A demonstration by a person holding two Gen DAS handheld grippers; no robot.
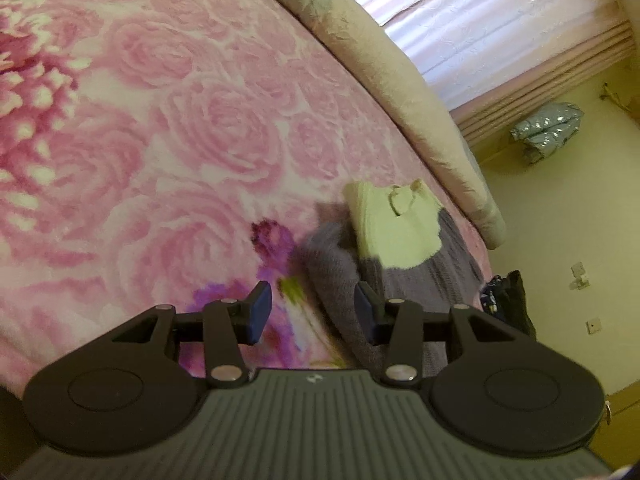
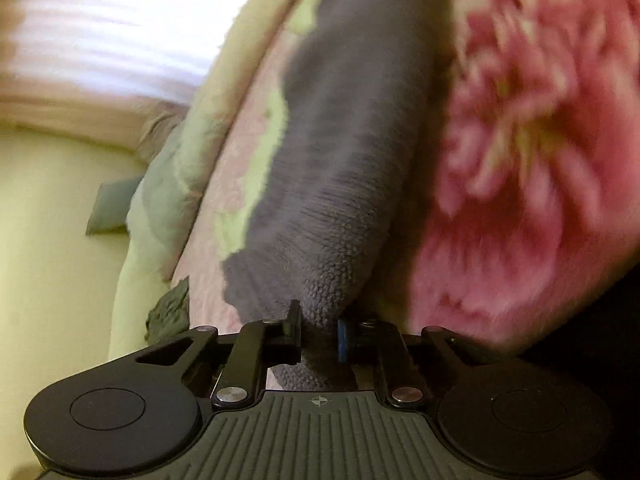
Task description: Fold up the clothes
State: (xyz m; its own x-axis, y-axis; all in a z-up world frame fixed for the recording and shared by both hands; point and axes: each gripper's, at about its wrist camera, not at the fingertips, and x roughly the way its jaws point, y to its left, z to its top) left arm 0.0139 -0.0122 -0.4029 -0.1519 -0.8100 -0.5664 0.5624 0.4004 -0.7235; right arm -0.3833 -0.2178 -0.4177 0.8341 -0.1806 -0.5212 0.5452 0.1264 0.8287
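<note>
Left wrist view: the left gripper (image 1: 314, 312) hangs over a bed covered by a pink rose-patterned blanket (image 1: 172, 128). Its jaws stand well apart with nothing between the blue pads (image 1: 261, 312); the right-hand pad sits over the near edge of a grey knitted garment (image 1: 416, 276), but whether it touches the cloth cannot be told. The garment lies bunched near the bed's far right edge, and a pale yellow-green folded piece (image 1: 394, 226) rests on top of it. Beyond the blanket runs a cream padded bed rail (image 1: 400, 92), then a yellowish floor on which a crumpled silver bag (image 1: 546, 132) lies below the pleated curtain (image 1: 480, 28). A dark bundle (image 1: 510, 300) sits on the floor just past the garment.

Right wrist view: the right gripper (image 2: 320, 336) has its jaws drawn nearly together, pinching a fold of the grey knitted garment (image 2: 352, 128) between the pads. The cloth stretches away from the jaws as a long grey band across the bed, with pale yellow-green patches (image 2: 272, 128) showing along its left edge. To the right the pink flowered blanket (image 2: 520, 160) is heavily blurred; to the left lie the cream bed rail (image 2: 192, 128) and the floor.
</note>
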